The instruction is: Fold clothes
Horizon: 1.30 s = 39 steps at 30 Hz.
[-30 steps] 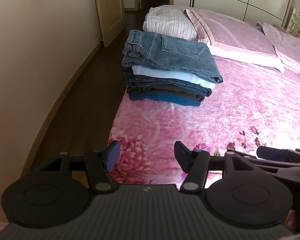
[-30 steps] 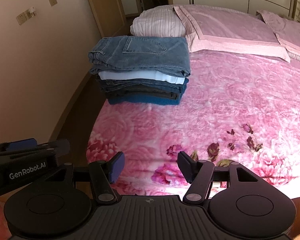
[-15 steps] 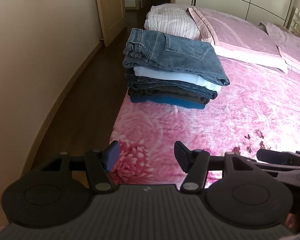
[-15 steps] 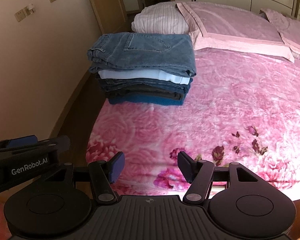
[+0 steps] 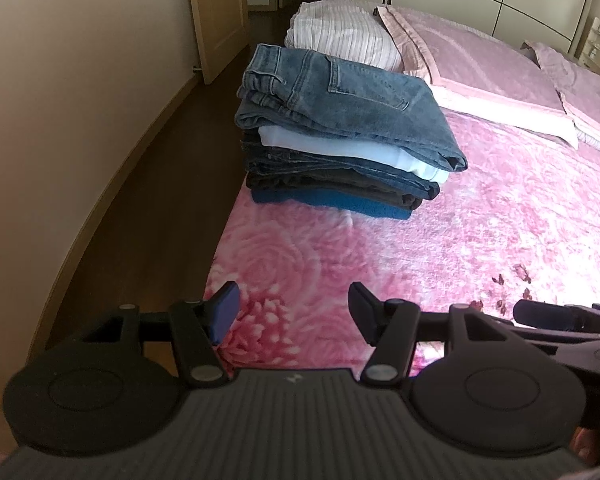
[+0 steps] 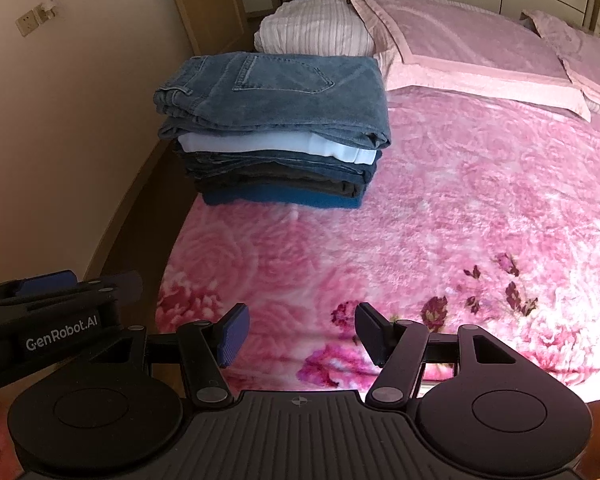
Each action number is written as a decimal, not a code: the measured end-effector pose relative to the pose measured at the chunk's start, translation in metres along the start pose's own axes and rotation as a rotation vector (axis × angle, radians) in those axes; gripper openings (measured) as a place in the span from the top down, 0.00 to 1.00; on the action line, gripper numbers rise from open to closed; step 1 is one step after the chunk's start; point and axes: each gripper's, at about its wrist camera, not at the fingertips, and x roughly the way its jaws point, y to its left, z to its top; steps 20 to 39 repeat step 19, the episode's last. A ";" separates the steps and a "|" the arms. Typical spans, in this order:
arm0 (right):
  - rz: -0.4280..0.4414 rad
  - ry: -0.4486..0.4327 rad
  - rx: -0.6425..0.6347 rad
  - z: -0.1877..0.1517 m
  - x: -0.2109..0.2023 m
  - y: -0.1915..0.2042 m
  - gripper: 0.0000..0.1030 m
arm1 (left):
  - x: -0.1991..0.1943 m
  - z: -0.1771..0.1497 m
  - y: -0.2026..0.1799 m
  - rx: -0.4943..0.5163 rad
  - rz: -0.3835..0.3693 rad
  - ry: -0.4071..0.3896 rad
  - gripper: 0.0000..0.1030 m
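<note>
Both wide-open, empty claws, left (image 5: 292, 312) and right (image 6: 300, 334), have drifted nearer the folded stack of denim and white clothes (image 6: 276, 132) at 11 o'clock on the pink floral bed (image 6: 440, 220), suggesting folding looks done.

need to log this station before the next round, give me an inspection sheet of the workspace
Surface: bed with a pink floral blanket, bare in front of both grippers.
Job's things: stack of folded clothes near the bed's left edge; blue jeans on top, a white garment under them, darker pieces below, a blue one at the bottom.
Clutter: nothing seen.
Grippers: left gripper open and holding nothing; right gripper open and holding nothing; both above the near edge of the bed.
Cables: nothing seen.
Surroundings: pink pillows and a striped white pillow at the head of the bed, wooden floor, wall sockets, door.
</note>
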 end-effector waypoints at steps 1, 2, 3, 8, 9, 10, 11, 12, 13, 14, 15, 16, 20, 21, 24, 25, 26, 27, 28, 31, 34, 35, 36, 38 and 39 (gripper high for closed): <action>-0.001 0.004 -0.001 0.001 0.002 0.000 0.40 | 0.002 0.001 0.000 -0.001 -0.001 0.002 0.45; -0.002 0.007 -0.002 0.002 0.004 0.000 0.40 | 0.004 0.002 0.001 -0.004 -0.001 0.005 0.45; -0.002 0.010 -0.004 0.004 0.006 0.001 0.40 | 0.005 0.003 0.002 -0.006 0.000 0.006 0.45; -0.008 0.021 -0.015 0.010 0.015 0.006 0.40 | 0.014 0.010 0.006 -0.011 -0.002 0.015 0.45; -0.009 0.023 -0.016 0.011 0.016 0.008 0.40 | 0.015 0.013 0.007 -0.009 -0.005 0.016 0.45; -0.012 0.026 -0.013 0.013 0.018 0.008 0.40 | 0.017 0.015 0.008 -0.008 -0.009 0.018 0.45; -0.014 0.029 -0.010 0.014 0.020 0.008 0.40 | 0.019 0.017 0.009 -0.006 -0.012 0.019 0.45; -0.018 0.031 -0.007 0.016 0.021 0.009 0.40 | 0.020 0.020 0.010 -0.004 -0.016 0.021 0.45; -0.021 0.033 -0.003 0.018 0.023 0.010 0.40 | 0.022 0.022 0.011 -0.002 -0.019 0.023 0.45; -0.026 0.035 0.001 0.020 0.024 0.011 0.40 | 0.024 0.024 0.012 0.000 -0.023 0.024 0.45; -0.029 0.037 0.004 0.022 0.025 0.012 0.40 | 0.025 0.027 0.013 0.001 -0.029 0.026 0.45; -0.033 0.039 0.008 0.024 0.027 0.014 0.40 | 0.027 0.031 0.015 0.006 -0.038 0.025 0.45; -0.045 0.050 0.024 0.031 0.029 0.019 0.40 | 0.030 0.042 0.020 0.019 -0.055 0.023 0.45; -0.045 0.050 0.024 0.031 0.029 0.019 0.40 | 0.030 0.042 0.020 0.019 -0.055 0.023 0.45; -0.045 0.050 0.024 0.031 0.029 0.019 0.40 | 0.030 0.042 0.020 0.019 -0.055 0.023 0.45; -0.045 0.050 0.024 0.031 0.029 0.019 0.40 | 0.030 0.042 0.020 0.019 -0.055 0.023 0.45; -0.045 0.050 0.024 0.031 0.029 0.019 0.40 | 0.030 0.042 0.020 0.019 -0.055 0.023 0.45; -0.045 0.050 0.024 0.031 0.029 0.019 0.40 | 0.030 0.042 0.020 0.019 -0.055 0.023 0.45; -0.045 0.050 0.024 0.031 0.029 0.019 0.40 | 0.030 0.042 0.020 0.019 -0.055 0.023 0.45; -0.045 0.050 0.024 0.031 0.029 0.019 0.40 | 0.030 0.042 0.020 0.019 -0.055 0.023 0.45; -0.045 0.050 0.024 0.031 0.029 0.019 0.40 | 0.030 0.042 0.020 0.019 -0.055 0.023 0.45; -0.045 0.050 0.024 0.031 0.029 0.019 0.40 | 0.030 0.042 0.020 0.019 -0.055 0.023 0.45; -0.045 0.050 0.024 0.031 0.029 0.019 0.40 | 0.030 0.042 0.020 0.019 -0.055 0.023 0.45; -0.045 0.050 0.024 0.031 0.029 0.019 0.40 | 0.030 0.042 0.020 0.019 -0.055 0.023 0.45; -0.045 0.050 0.024 0.031 0.029 0.019 0.40 | 0.030 0.042 0.020 0.019 -0.055 0.023 0.45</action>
